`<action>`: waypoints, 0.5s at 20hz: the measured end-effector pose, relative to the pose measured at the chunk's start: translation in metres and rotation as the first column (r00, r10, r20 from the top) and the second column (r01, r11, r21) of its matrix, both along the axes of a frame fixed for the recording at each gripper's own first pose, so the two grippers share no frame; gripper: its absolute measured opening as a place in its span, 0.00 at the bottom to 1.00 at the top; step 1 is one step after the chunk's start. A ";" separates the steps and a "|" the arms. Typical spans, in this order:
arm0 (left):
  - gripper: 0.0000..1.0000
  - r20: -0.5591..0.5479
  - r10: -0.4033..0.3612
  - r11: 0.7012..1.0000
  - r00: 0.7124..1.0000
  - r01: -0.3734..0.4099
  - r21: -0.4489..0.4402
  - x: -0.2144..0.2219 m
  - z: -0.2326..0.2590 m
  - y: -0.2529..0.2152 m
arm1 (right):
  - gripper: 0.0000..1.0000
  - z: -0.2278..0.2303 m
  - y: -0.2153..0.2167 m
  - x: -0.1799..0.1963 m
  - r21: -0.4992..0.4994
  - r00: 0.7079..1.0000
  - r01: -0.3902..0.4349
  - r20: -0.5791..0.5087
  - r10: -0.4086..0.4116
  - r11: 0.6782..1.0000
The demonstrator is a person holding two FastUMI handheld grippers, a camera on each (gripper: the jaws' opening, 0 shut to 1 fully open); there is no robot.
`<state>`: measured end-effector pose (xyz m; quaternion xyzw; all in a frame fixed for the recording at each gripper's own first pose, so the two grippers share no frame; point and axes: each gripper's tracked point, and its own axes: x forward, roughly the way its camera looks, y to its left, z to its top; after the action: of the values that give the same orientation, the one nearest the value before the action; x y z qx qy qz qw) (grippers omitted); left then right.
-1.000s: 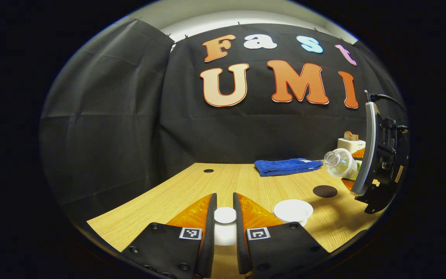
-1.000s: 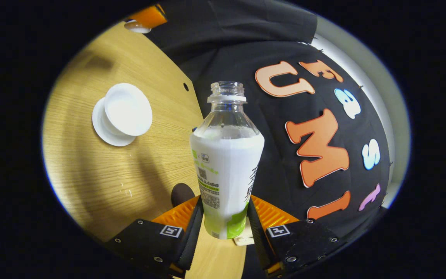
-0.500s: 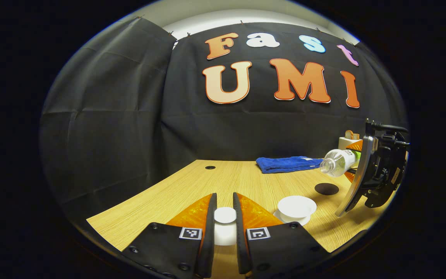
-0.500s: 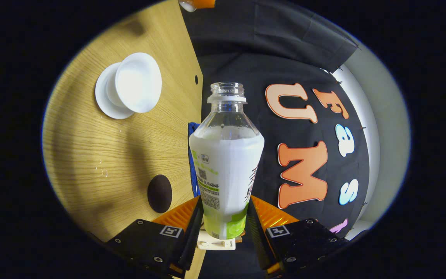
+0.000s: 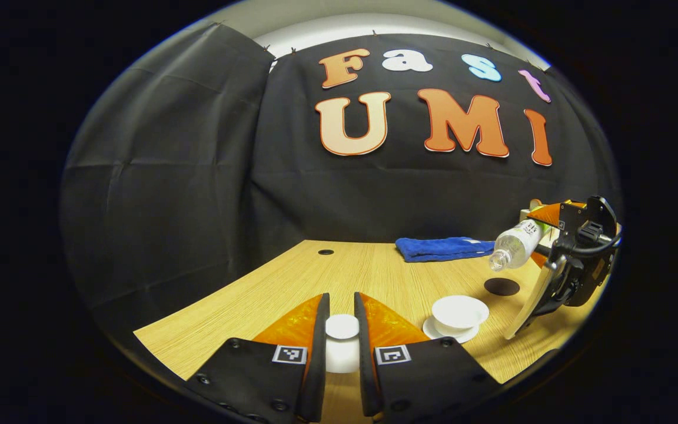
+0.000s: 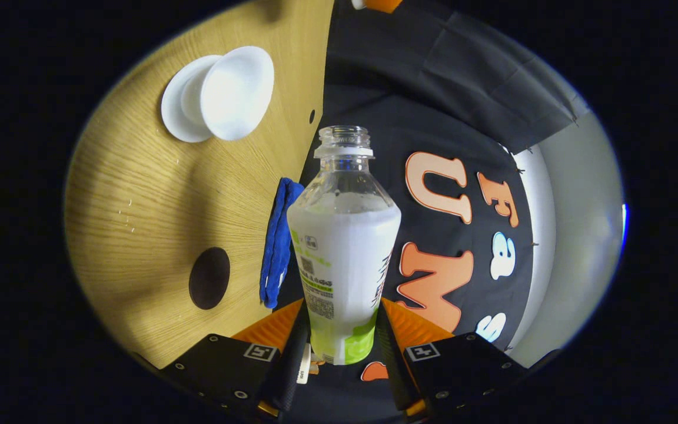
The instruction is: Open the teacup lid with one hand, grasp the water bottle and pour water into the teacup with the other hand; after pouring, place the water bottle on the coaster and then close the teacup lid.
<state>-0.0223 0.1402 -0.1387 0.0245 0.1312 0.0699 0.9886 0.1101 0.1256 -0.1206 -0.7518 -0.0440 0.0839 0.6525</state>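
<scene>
Black cloth backs the table (image 5: 292, 288). Left gripper (image 5: 342, 330) pinches the lid (image 5: 342, 327) above the near edge. Right gripper (image 6: 342, 347) clamps the bottle (image 6: 344, 247), tilted mouth-down over the cup (image 5: 459, 311); the coaster (image 5: 501, 287) lies beyond, near a towel (image 5: 442, 248).

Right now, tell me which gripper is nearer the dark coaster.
Right. The right gripper, shut on the tilted water bottle, hangs just above and beside the coaster. The left gripper, shut on the teacup lid, sits well across the table, beyond the teacup.
</scene>
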 end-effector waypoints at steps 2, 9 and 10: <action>0.28 -0.002 0.003 1.000 1.000 -0.003 -0.001 0.000 -0.001 0.002 | 0.65 0.002 0.001 0.002 -0.026 1.000 -0.007 0.010 0.008 1.000; 0.28 -0.004 0.006 1.000 1.000 -0.006 -0.007 -0.003 -0.004 0.008 | 0.64 0.007 0.002 0.004 -0.068 0.999 -0.022 0.042 0.025 0.997; 0.26 -0.004 0.006 1.000 1.000 -0.006 -0.007 -0.003 -0.004 0.008 | 0.64 0.008 0.001 0.004 -0.075 0.998 -0.025 0.048 0.028 0.997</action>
<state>-0.0255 0.1485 -0.1423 0.0207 0.1334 0.0723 0.9882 0.1140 0.1271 -0.1130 -0.7768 -0.0669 0.0757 0.6216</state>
